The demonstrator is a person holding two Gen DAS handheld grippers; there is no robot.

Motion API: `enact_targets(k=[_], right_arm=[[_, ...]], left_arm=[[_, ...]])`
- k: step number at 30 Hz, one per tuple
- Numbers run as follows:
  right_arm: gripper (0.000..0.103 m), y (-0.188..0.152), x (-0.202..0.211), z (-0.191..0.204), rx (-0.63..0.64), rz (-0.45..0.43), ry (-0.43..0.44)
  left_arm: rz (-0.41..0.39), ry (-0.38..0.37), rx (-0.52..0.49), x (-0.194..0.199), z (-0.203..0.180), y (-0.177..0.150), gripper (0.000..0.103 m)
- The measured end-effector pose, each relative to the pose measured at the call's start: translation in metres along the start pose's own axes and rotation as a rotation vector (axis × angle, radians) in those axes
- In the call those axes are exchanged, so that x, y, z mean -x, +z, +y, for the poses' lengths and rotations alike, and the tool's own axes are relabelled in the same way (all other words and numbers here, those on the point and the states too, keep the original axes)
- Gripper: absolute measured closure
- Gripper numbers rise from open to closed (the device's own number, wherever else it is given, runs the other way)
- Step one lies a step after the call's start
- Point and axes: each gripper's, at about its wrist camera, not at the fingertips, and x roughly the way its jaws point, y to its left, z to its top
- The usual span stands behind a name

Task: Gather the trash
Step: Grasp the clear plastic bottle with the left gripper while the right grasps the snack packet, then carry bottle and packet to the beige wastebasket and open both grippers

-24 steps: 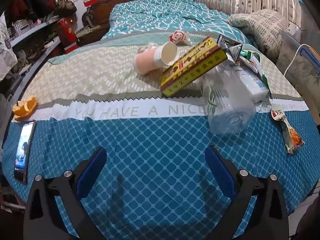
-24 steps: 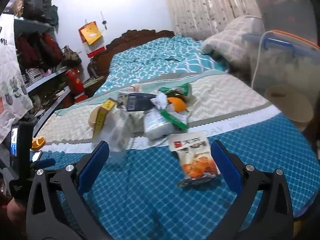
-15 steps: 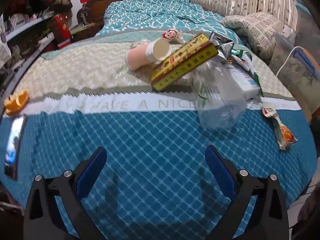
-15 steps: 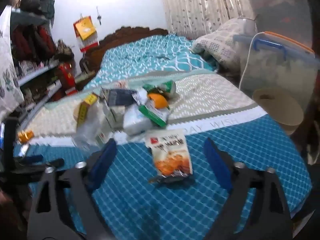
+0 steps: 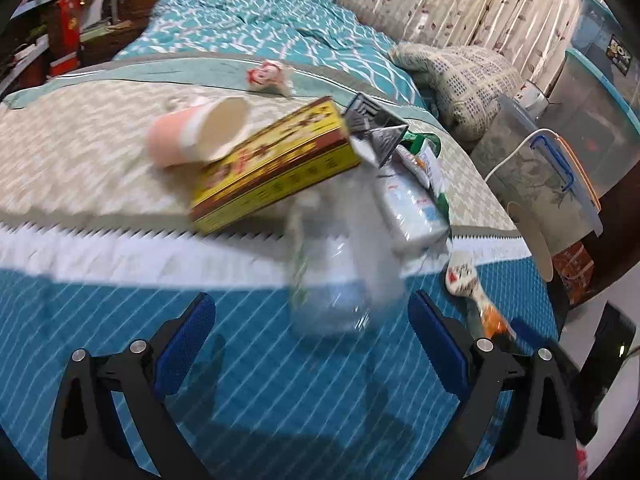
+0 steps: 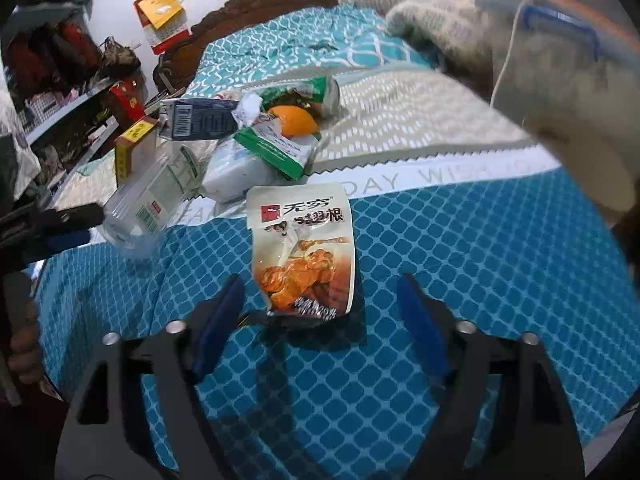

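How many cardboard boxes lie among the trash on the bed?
2, possibly more hidden. A long yellow-and-red cardboard box leans on the clear plastic bottle, beside the pink paper cup. A dark blue-and-white carton with a barcode lies behind it, left of the orange.

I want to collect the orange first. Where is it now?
In the right wrist view, the orange sits at the far end of the trash pile, behind the green-and-white packet.

Snack wrapper lies flat beside clear bottle.

Both wrist views look down, close, sharing the clear bottle.
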Motion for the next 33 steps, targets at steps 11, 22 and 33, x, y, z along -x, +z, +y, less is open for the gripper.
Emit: enact_targets(k=[11,22,33], right_arm=[[0.070,0.005,-0.023,0.021,0.182,0.045,-0.078],[0.080,-0.004,0.009,-0.024,-0.002,-0.027,0.063],[0.080,0.015,0.034,-0.131,-0.281,-0.118,-0.066]], left_arm=[[0.072,0.047,-0.086,-0.045,-0.014,0.010,0.040],[-0.002,-0.262,-0.266,0.041,-0.012,-0.063,0.041],[0.139,-0.468,-0.499,-0.066,-0.182,0.001,0.043]])
